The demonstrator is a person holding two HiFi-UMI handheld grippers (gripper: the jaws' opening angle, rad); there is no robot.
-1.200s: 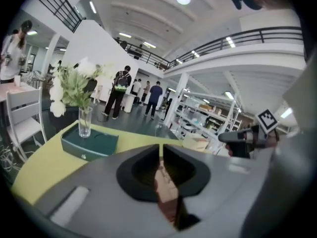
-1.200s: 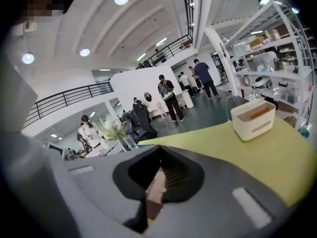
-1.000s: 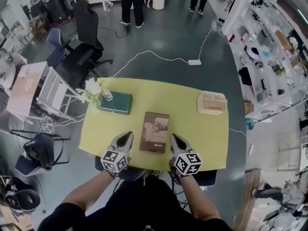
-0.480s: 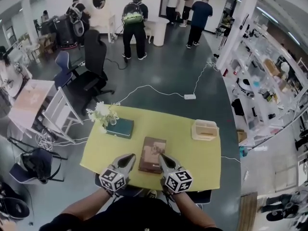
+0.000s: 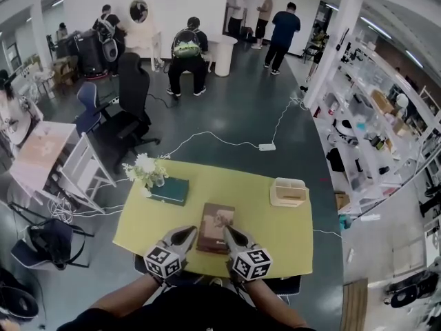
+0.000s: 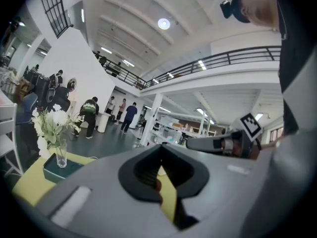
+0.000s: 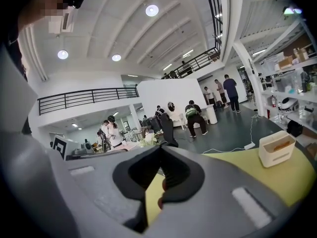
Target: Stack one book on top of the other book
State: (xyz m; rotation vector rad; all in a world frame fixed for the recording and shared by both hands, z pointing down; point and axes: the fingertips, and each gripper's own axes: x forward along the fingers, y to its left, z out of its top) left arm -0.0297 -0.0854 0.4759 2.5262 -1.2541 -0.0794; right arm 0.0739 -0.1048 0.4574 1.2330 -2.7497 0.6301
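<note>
Brown book near the yellow tabletop's front edge, left gripper and right gripper flanking its near end, jaws closed and empty, green book by a flower vase at the far-left corner.

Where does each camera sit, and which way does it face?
Head view: on the person's head, looking down at the yellow table; forearms, left gripper and right gripper show.
Left gripper view: on that gripper, along its shut jaws, toward the flowers.
Right gripper view: likewise, toward the white box.
All share the table; both gripper views share the flowers.
</note>
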